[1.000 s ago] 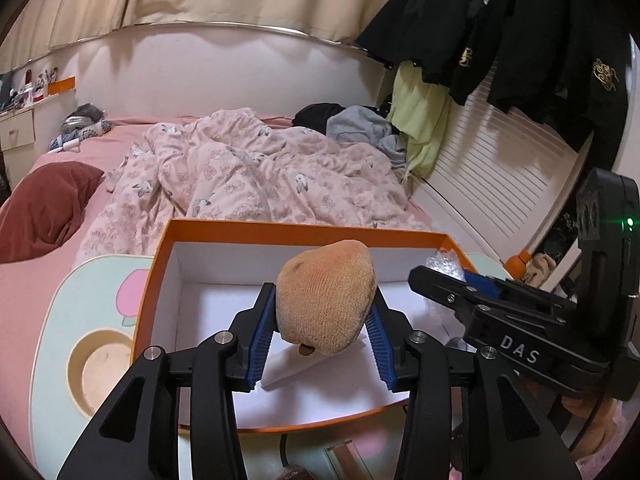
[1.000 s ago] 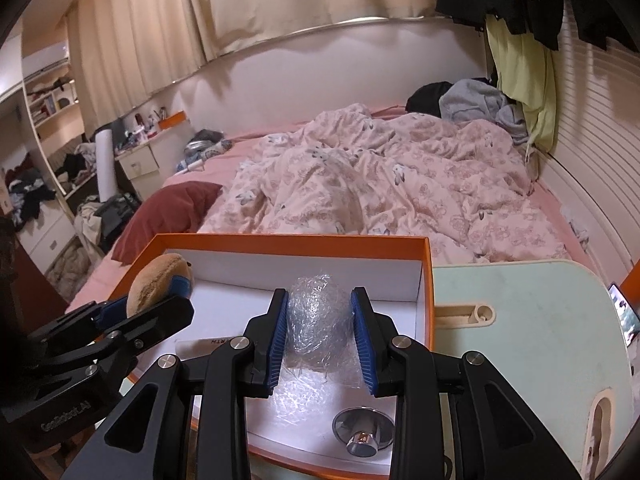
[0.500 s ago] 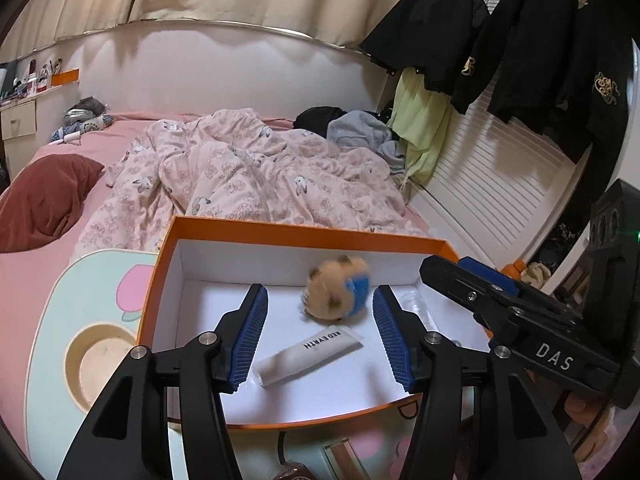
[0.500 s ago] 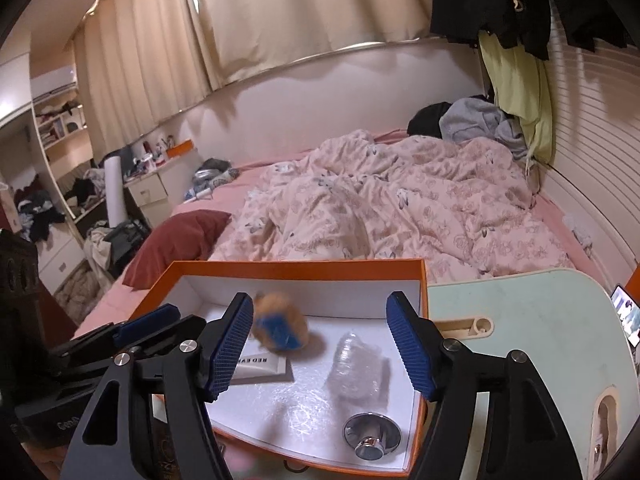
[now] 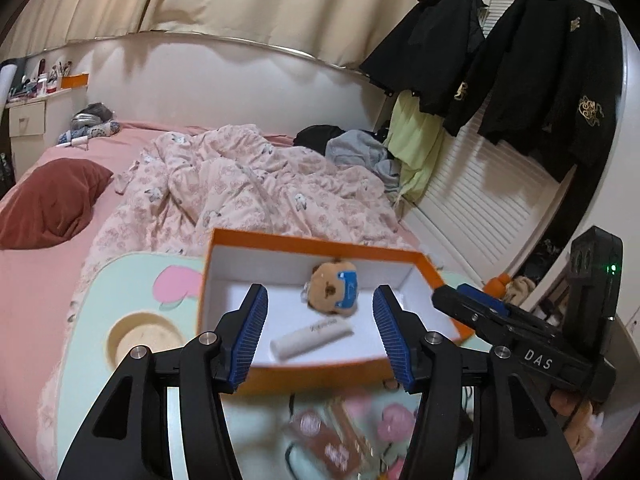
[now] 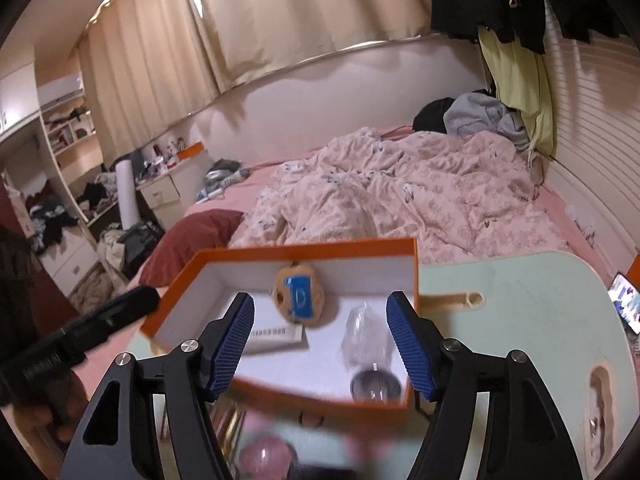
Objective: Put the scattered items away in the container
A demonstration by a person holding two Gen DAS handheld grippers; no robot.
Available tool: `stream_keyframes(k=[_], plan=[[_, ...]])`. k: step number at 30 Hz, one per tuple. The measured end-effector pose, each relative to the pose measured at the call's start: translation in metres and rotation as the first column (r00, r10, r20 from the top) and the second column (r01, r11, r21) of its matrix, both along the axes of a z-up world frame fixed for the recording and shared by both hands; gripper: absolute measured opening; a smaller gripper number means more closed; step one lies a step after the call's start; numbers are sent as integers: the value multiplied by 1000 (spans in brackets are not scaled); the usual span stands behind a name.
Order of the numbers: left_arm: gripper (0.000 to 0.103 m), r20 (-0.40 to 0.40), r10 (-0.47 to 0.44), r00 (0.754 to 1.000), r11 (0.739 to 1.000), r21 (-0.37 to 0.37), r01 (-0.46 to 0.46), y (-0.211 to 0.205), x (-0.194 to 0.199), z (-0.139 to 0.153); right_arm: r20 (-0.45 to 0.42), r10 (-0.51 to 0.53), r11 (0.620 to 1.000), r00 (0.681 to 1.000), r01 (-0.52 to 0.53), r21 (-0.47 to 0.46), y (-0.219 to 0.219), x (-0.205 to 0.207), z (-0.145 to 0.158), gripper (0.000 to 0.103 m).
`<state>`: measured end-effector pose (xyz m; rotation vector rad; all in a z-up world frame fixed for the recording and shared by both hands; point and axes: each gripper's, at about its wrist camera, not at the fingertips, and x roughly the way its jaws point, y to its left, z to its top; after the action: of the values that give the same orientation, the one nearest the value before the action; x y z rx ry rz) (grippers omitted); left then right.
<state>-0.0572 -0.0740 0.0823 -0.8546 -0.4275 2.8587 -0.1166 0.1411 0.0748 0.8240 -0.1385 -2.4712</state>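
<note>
Orange box (image 5: 427, 268) open on top, plush bear (image 5: 333, 288), tube (image 5: 312, 334), plastic wrap (image 6: 365, 334) crowding its floor

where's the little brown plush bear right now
In both wrist views the small brown plush bear lies inside the orange box, near its far wall, beyond the white tube.

Fuzzy plush toy (image 5: 333, 288), crinkly clear wrap (image 6: 366, 334)

"DAS" in white on the right claw (image 5: 472, 304)
</note>
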Motion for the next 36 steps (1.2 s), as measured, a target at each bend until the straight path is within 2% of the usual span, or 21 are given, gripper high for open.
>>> stream_keyframes(k=[3,6,9,12,15,18,23,27,30,34,36], plan=[[56,21,8,1000,999,-33,-7,3,15,-4,14,1,999,1000,-1,32,4,20,-5,67],[56,92,-1,996,999,-48,6,7,30,-17,-24,-4,996,1000,6,87,9,50,-5,67],[56,82,-12,997,1000,-26,14,10,53,-24,-54,4,996,999,1,84,19,75,-5,67],[56,71,10,997,999,-52,-7,14,75,-30,-88,-17,993,996,27,117,27,95,-6,67],[56,73,24,997,994,-108,-16,17,93,-39,-29,-7,990,1000,11,140,31,101,-17,67],[56,109,38,993,987,-159,-20,17,105,-49,22,-21,990,1000,18,142,35,106,-31,67],[56,137,48,989,991,-134,-29,16,117,-62,57,-39,982,998,28,185,33,112,-50,67],[56,179,67,981,991,-126,-45,17,111,-79,91,-34,980,995,16,196,32,114,-61,67],[60,159,104,982,979,-188,-73,22,110,-83,92,-47,977,995,27,211,31,114,-67,67],[80,127,109,986,966,-249,-75,34,109,-90,54,-67,966,996,51,255,25,117,-71,71],[80,95,121,988,947,-309,-86,43,111,-93,16,-79,950,997,71,303,19,121,-75,71]])
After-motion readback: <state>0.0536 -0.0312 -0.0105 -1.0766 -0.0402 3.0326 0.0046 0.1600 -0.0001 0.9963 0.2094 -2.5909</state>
